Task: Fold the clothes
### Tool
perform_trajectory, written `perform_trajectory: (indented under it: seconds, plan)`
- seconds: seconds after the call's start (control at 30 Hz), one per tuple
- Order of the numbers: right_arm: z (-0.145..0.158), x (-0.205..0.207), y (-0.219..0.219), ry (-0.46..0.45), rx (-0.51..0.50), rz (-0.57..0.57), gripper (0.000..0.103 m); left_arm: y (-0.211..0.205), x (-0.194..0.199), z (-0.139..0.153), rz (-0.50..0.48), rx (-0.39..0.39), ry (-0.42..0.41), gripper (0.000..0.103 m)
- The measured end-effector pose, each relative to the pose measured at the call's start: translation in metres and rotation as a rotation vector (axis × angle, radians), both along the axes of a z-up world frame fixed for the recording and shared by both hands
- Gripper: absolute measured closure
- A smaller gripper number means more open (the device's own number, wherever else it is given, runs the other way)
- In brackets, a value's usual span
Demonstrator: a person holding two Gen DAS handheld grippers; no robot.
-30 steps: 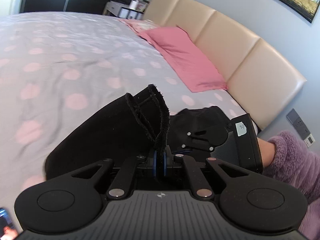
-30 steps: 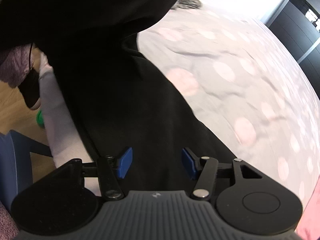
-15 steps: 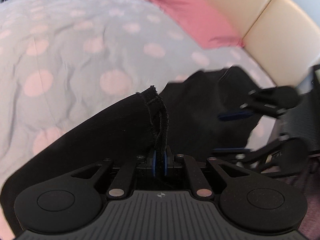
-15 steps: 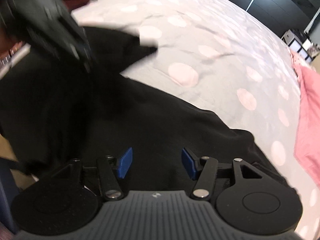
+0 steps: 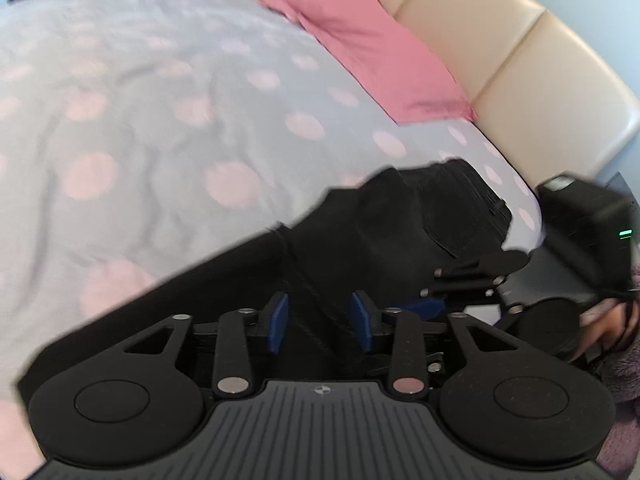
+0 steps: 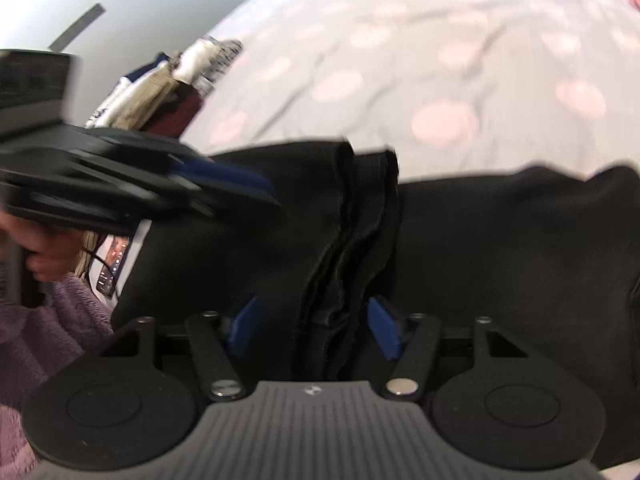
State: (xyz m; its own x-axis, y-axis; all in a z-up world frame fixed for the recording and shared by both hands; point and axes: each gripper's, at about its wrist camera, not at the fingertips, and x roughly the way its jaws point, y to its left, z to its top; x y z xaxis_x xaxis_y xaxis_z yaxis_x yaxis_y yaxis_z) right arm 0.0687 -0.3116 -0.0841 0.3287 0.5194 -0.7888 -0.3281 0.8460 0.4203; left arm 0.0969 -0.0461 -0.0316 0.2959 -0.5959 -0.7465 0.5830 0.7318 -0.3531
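A black garment [image 5: 384, 236] lies on the bed's near edge, a pocket seam showing at its right end. My left gripper [image 5: 319, 322] is open, its blue pads apart over the cloth. My right gripper [image 6: 314, 326] is open too, and a bunched fold of the black garment [image 6: 352, 240] lies between its pads. The right gripper also shows in the left wrist view [image 5: 472, 276], close on the right. The left gripper shows blurred in the right wrist view [image 6: 240, 184].
The bed cover [image 5: 160, 120] is grey with pink dots. A pink pillow [image 5: 372, 48] lies against the cream headboard [image 5: 520, 68]. A pile of clothes [image 6: 168, 84] sits at the bed's far left edge. A phone [image 6: 114, 268] lies near my purple sleeve.
My left gripper has opened and let go of the garment's frayed edge, which now lies flat. The right gripper has swung round over a bunched fold of the garment.
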Motion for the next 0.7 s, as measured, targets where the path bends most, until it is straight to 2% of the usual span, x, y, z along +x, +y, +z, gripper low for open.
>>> perform_trajectory:
  seconds: [0.1,0.27,0.3,0.33,0.4,0.43,0.57,0.7]
  plan:
    - [-0.018,-0.001,0.007,0.060,0.021,-0.031,0.036,0.027,-0.006,0.009,0.064,0.036,-0.034,0.065]
    - [-0.037,0.009,0.020,0.124,0.121,-0.050,0.037,0.069,-0.012,0.011,0.182,0.087,-0.041,0.065]
    - [-0.039,0.011,0.027,0.117,0.114,-0.047,0.041,0.076,-0.012,0.012,0.204,0.095,-0.043,0.064]
    - [-0.039,0.012,0.033,0.108,0.100,-0.044,0.057,0.083,-0.013,0.012,0.230,0.100,-0.046,0.064]
    - [-0.038,0.015,0.043,0.088,0.066,-0.040,0.080,0.098,-0.013,0.014,0.285,0.102,-0.044,0.064]
    - [-0.033,0.016,0.047,0.073,0.060,-0.032,0.086,0.105,-0.013,0.016,0.313,0.100,-0.042,0.064]
    - [-0.006,0.012,0.060,-0.028,0.060,0.002,0.088,0.133,-0.012,0.027,0.409,0.059,-0.044,0.064]
    - [0.055,0.012,0.072,-0.130,0.111,0.027,0.090,0.152,-0.005,0.036,0.478,0.029,-0.059,0.064]
